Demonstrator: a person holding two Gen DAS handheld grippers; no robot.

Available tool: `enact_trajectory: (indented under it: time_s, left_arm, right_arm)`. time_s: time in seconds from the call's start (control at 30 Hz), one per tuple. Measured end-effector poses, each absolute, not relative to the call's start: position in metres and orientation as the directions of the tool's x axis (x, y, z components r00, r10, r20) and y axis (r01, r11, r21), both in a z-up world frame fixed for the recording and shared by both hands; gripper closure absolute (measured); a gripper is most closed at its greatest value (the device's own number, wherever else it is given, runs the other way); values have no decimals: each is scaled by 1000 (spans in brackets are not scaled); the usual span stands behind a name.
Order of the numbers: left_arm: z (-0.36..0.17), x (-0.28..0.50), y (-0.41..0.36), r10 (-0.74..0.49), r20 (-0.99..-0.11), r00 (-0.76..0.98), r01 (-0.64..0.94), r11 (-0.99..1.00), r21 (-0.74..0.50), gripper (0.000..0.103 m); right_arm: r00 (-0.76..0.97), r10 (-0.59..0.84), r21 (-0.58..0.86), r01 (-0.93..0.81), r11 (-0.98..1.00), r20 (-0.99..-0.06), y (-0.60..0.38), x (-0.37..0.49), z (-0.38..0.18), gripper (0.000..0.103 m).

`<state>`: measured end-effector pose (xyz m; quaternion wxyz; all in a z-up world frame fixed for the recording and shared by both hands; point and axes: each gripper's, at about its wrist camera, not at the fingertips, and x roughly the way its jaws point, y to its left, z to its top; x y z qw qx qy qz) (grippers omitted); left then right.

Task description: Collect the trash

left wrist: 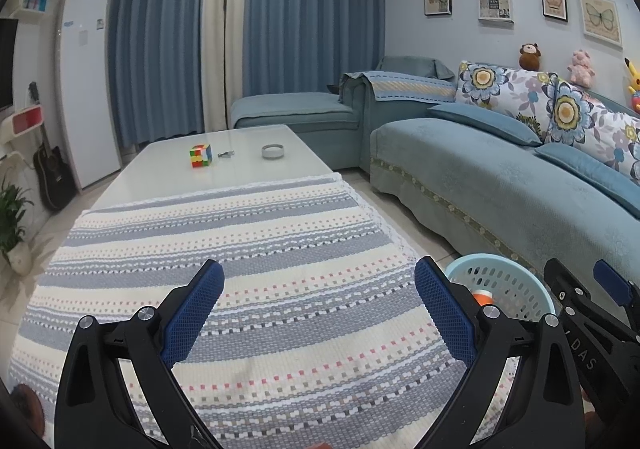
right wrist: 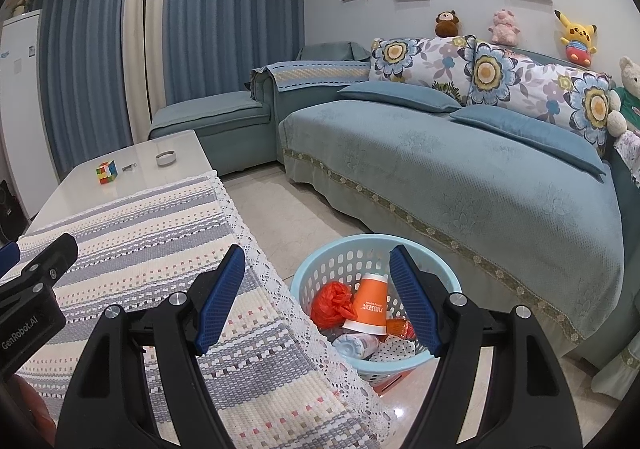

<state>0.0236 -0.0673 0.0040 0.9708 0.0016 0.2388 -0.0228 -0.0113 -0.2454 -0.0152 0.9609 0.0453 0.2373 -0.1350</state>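
A light blue plastic basket [right wrist: 320,269] stands on the floor between the table and the sofa. It holds an orange paper cup [right wrist: 370,305], a crumpled red bag [right wrist: 332,303], a clear cup and other wrappers. My right gripper [right wrist: 316,297] is open and empty, above the table's right edge and the basket. My left gripper [left wrist: 318,309] is open and empty above the striped tablecloth [left wrist: 240,249]. The basket [left wrist: 512,281] shows at the right in the left wrist view, beside the right gripper's body.
The low white table [left wrist: 240,165] carries a puzzle cube [left wrist: 200,155], a small metal item [left wrist: 226,154] and a white ring-shaped dish [left wrist: 273,151] at its far end. A blue sofa [right wrist: 460,177] with cushions runs along the right. Curtains and a white fridge stand behind.
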Motion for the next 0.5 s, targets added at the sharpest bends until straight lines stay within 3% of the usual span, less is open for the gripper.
enact_trajectory:
  time_s: [0.5]
  left_arm:
    - [3,23,-65,-40,-464,885,37,999,-15,10]
  right_arm:
    - [851,-237,22,280,960,-468,-246,-10,-15,32]
